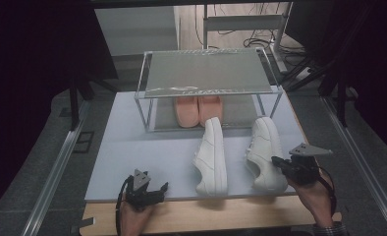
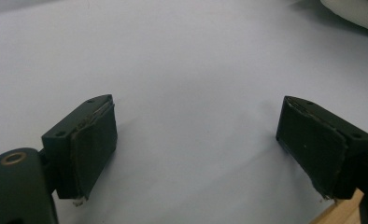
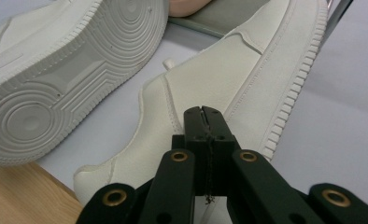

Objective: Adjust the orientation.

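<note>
My right gripper (image 1: 278, 162), jaws together, touches the right white shoe (image 1: 265, 150); the second white shoe (image 1: 212, 155) lies beside it, the pink pair (image 1: 198, 110) beyond. My left gripper (image 2: 196, 144) waits, jaws apart.

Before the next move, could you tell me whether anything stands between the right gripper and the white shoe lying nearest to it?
Nothing visible does: the right gripper, jaws shut, is right at the side of the right-hand white shoe, with no object between them.

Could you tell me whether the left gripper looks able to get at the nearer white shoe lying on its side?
Probably yes: the left gripper is open, and bare mat lies between it and the white shoe.
</note>
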